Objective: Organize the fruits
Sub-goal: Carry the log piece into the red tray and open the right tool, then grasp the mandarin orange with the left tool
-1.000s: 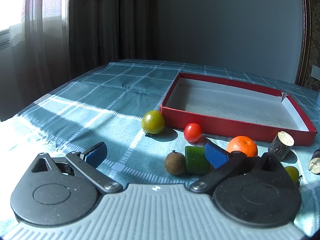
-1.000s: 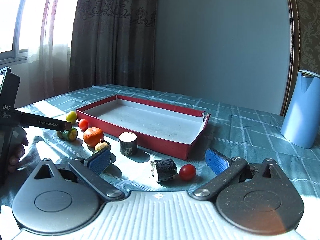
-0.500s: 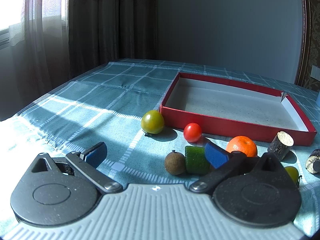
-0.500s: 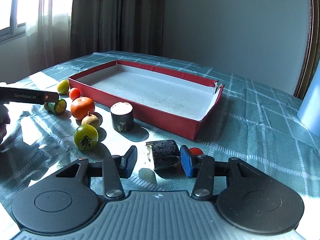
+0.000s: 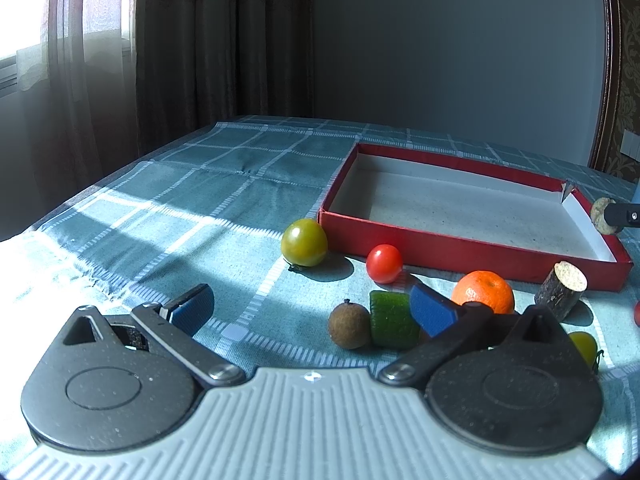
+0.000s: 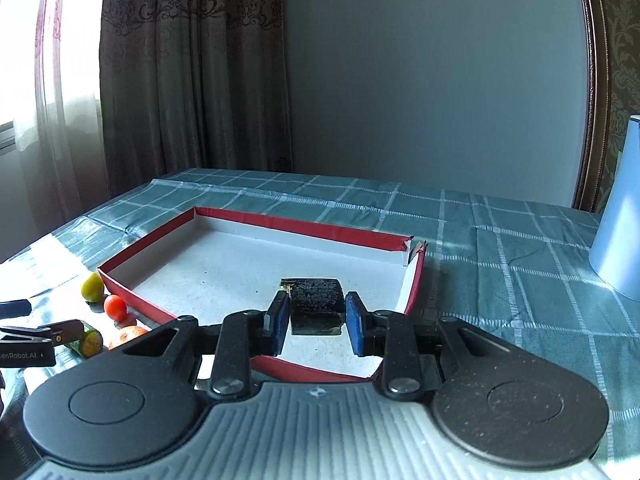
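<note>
The right claw [image 6: 316,322] hangs over the red box [image 6: 416,280], its blue pads clamped on a dark, rough-barked log piece [image 6: 317,306] lifted off the counter [image 6: 500,256] where it lay a second ago. The left claw [image 5: 312,304] has not moved, spread wide and low beside a green chunk [image 5: 390,320], brown longan [image 5: 349,324], orange [image 5: 484,292] and tomatoes [image 5: 384,263].

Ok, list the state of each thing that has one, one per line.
left tongs: open, holding nothing
right tongs: shut on dark log piece, above the box
red box: open-topped, nothing resting inside
orange: on the cloth, outside box
red tomato: on the cloth, outside box
</note>
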`<state>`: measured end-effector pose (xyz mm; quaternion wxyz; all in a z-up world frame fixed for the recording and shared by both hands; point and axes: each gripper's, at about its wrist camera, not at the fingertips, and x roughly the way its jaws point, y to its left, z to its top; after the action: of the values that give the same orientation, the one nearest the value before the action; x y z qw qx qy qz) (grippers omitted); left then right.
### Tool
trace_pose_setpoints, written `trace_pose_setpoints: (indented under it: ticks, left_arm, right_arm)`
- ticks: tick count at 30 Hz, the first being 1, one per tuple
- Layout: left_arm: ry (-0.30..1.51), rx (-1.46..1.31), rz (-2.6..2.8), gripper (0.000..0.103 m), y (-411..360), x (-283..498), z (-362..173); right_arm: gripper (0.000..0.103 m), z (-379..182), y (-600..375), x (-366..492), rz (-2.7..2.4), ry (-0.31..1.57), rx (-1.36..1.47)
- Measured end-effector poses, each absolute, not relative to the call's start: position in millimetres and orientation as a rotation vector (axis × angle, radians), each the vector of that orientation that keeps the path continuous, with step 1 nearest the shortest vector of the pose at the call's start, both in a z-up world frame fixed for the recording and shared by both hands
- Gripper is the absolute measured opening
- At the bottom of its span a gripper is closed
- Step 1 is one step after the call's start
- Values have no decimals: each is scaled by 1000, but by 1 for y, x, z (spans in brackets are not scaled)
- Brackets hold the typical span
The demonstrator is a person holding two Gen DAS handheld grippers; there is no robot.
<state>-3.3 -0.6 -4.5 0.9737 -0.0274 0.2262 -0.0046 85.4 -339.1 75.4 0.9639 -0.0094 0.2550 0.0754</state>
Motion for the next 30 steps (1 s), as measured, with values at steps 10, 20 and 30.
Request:
trace_pose_setpoints:
  ticks: [10, 20, 30]
  left_arm:
    - [468, -49, -21, 103, -1, -3, -4]
    - [303, 14, -213, 103, -10, -29, 5]
    - [368, 125, -326, 82, -48, -19, 14]
  right_arm:
    - [31, 46, -312, 97, 86, 593, -86]
    - [80, 74, -360, -20, 126, 420, 44]
    - [80, 61, -364, -78, 148, 446, 153]
